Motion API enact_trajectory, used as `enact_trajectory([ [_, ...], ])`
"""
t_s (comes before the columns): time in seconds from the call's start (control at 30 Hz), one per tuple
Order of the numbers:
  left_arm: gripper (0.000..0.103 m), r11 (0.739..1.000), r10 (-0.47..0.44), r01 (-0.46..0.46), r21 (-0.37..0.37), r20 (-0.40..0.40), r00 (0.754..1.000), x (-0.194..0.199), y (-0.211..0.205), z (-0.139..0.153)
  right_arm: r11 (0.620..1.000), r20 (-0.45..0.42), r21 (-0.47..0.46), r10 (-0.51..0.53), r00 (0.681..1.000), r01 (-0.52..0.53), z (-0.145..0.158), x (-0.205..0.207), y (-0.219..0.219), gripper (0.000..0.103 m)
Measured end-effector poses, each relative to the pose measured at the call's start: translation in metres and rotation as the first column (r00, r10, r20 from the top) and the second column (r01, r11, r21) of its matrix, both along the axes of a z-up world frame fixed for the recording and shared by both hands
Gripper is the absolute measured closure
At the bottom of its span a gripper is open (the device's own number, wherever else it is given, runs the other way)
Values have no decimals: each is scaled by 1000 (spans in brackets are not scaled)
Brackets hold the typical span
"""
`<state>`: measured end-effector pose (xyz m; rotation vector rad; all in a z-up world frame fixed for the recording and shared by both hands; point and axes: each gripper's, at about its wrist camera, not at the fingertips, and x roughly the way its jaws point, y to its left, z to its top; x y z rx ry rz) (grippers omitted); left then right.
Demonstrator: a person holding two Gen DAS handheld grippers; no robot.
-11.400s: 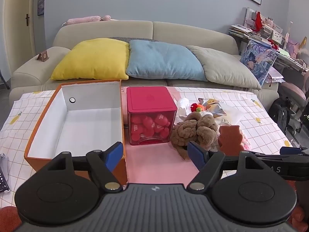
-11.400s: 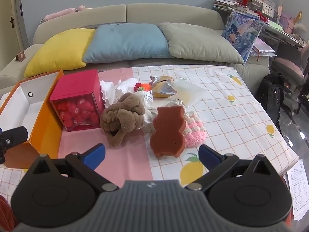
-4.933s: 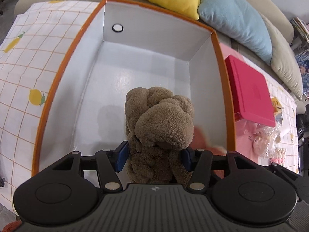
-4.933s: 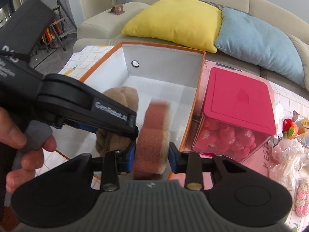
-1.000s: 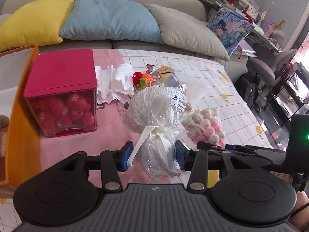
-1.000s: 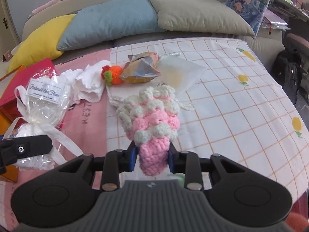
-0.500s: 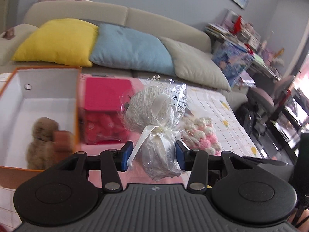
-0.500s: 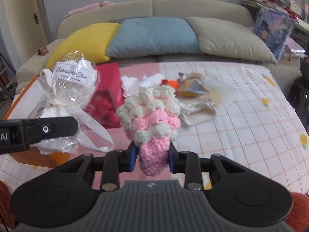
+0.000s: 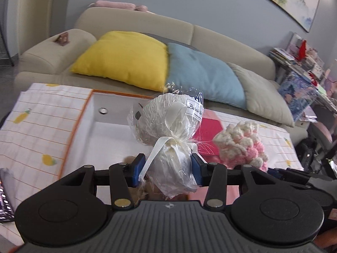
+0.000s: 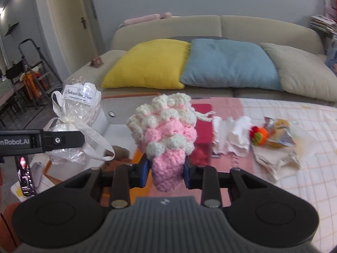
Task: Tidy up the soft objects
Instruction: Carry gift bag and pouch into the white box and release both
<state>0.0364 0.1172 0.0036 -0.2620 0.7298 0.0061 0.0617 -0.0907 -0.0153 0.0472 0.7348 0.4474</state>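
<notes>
Living room setup: big beige sofa [image 10: 221, 27] along the grey wall, with a yellow pillow [image 9: 124, 59], a blue pillow [image 9: 202, 73] and a greyish one [image 10: 303, 69] lined up on the seat. Right in front of it sits a table under a checked tablecloth [image 10: 311, 168] with little lemon prints and a pink patch in the middle.

On the left part of the table there's an open orange box [image 9: 84, 113], white inside, and you can just make out a brown plush toy [image 10: 118, 151] low in it, mostly hidden. Just beside the box is a red-lidded container [image 10: 202, 124]. Further right lie some crumpled white tissue [image 10: 229, 135], a small orange knitted toy [image 10: 260, 135] and a shiny foil wrapper [image 10: 278, 135], all close together.

Now the hands. The left gripper [image 9: 166, 169] is clamped on a white bundle wrapped in clear cellophane [image 9: 168, 130], tied with a cream ribbon and a small label on top, held up in the air above the near end of the box. The right gripper [image 10: 166, 172] is squeezed onto the pink bottom of a pink and white crochet toy [image 10: 166, 130], also lifted off the table, just to the right of the bundle, roughly over the box's right edge and the red container.
</notes>
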Motion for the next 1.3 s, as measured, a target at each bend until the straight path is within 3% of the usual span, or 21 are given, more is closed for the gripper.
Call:
enact_trajectory([
  [0.37, 50, 995, 61, -52, 82, -108, 992, 40, 51, -18, 995, 29, -8, 99, 995, -99, 6, 40, 78, 71],
  [0.77, 50, 991, 57, -18, 130, -303, 951, 78, 64, -79, 977, -55, -122, 168, 984, -174, -41, 81, 130, 70],
  [0.93, 49, 993, 54, -14, 120, -336, 940, 87, 68, -94, 969, -92, -154, 182, 979, -194, -61, 91, 139, 68],
  [1.03, 49, 984, 65, -2, 180, -341, 938, 92, 64, -98, 965, -109, -171, 181, 977, -198, -71, 100, 142, 66],
  [1.3, 43, 978, 74, -1, 207, -342, 937, 100, 60, -99, 961, -89, -184, 194, 977, -208, -73, 104, 145, 59],
])
